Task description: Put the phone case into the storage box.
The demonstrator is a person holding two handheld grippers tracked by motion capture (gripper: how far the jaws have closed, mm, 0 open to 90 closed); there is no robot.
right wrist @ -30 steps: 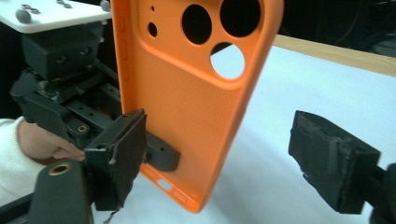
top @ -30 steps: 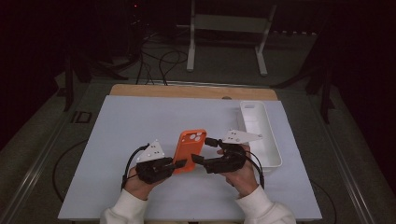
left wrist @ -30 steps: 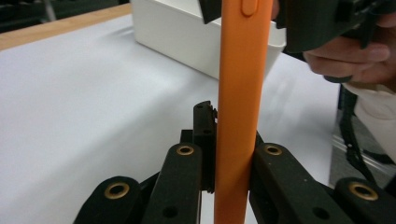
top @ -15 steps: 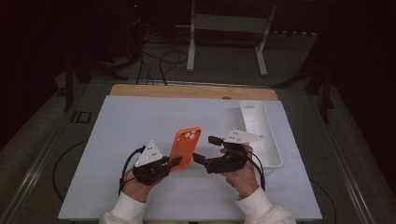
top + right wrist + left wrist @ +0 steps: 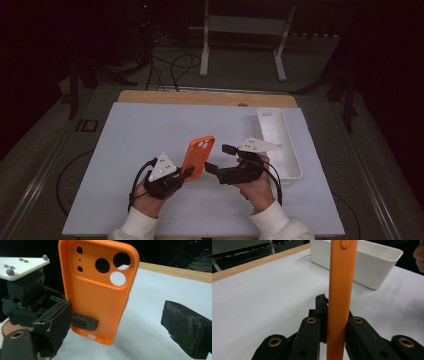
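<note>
I see the phone case (image 5: 198, 156) upright over the desk (image 5: 150, 130), between my left gripper (image 5: 186, 174) and right gripper (image 5: 220, 159); the tray (image 5: 285, 145) sits further right.

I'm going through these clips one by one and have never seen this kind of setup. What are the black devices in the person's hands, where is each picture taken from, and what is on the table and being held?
A person sits at a table covered with a white sheet and holds a hand tool in each hand. Each tool is a gripper with two black jaws and a small camera riding on it.

The high view looks down from above the person. The two gripper views look along each tool's own jaws.

The left gripper is shut on the bottom end of an orange phone case, holding it upright. The left gripper view shows the case edge-on between the jaws.

The right gripper stands beside the case with its jaws wide apart; they have just been opening, and the pads touch nothing. Its view shows the case's inside, with the camera holes.

A white tray lies on the table's right.
</note>
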